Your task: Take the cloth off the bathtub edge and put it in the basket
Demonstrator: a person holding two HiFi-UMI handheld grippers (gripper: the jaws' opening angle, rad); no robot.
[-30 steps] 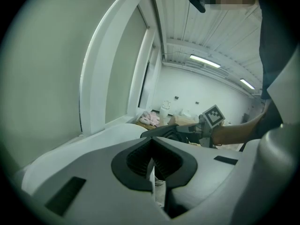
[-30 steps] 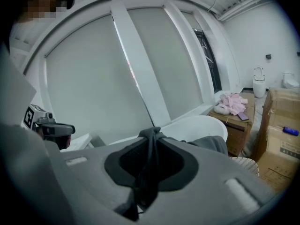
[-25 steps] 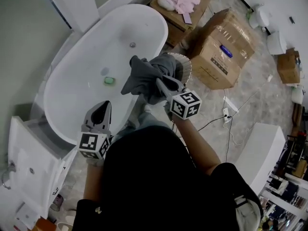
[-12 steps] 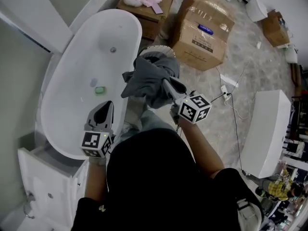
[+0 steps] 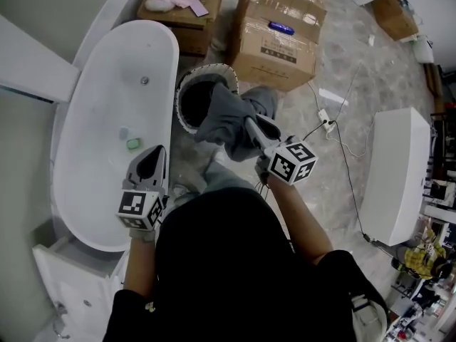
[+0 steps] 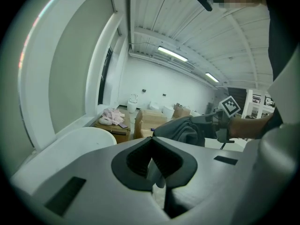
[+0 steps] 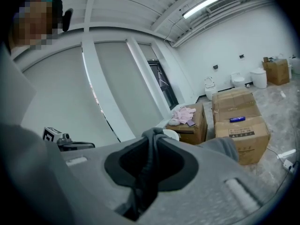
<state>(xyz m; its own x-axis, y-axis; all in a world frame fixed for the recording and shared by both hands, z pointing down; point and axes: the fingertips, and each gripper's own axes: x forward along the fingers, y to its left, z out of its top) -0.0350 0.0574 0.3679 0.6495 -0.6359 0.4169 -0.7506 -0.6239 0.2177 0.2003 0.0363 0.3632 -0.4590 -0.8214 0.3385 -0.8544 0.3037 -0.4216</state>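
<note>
Holding grey cloth at the basket's rim

Right gripper (image 5: 251,123) has its jaws pinched on the bunched grey cloth (image 5: 229,123), a fold running down between them; the cloth hangs in the air (clear of the bathtub (image 5: 100,120) altogether), overlapping the right rim of the basket (image 5: 179,105) in the head view; left gripper (image 5: 158,152) sits below-left of the basket, jaws pressed together on nothing; a cardboard box (image 5: 278,34) stands just beyond the basket.

The pale stone floor (image 5: 335,70) carries a white bathtub (image 5: 100,134) ahead of the left fingers (image 5: 152,161), a round basket (image 5: 206,68) just beyond the right fingers (image 5: 258,127), cardboard boxes (image 5: 278,30) farther out, and what looks like a power strip (image 5: 324,117) to their right.
</note>
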